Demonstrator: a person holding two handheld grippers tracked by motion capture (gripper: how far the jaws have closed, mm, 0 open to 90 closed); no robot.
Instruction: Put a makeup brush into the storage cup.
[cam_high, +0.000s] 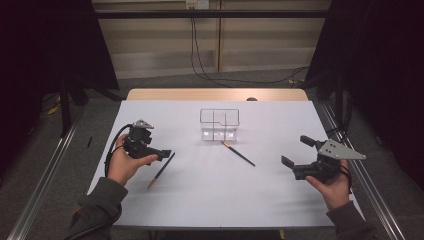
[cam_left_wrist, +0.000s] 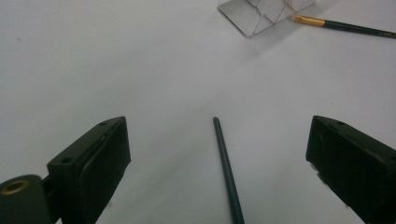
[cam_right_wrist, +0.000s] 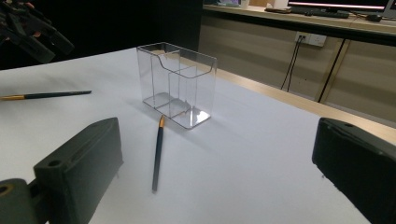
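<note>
The white desk (cam_high: 210, 195) is the biggest thing before me, and I read no brand, label or writing anywhere on it or on what it carries. Toward its far middle stands a clear plastic holder (cam_high: 220, 125), upright, split into compartments, unmarked. My left gripper (cam_high: 161, 155) sits at the left of the desk with its jaws wide apart and gripping nothing; in the left gripper view the near pencil (cam_left_wrist: 227, 170) lies between them on the desk, touching neither. In the high view that pencil (cam_high: 161, 170) lies flat just beside the gripper, its long axis diagonal, the dark end pointing up and away toward the holder, the lighter end toward me. My right gripper (cam_high: 295, 152) is over the right of the desk, jaws also spread and holding nothing. The second pencil (cam_high: 238, 153) lies flat in front of the holder, its gold-banded end just beside the holder's base and its dark shaft running off toward my right gripper.
</note>
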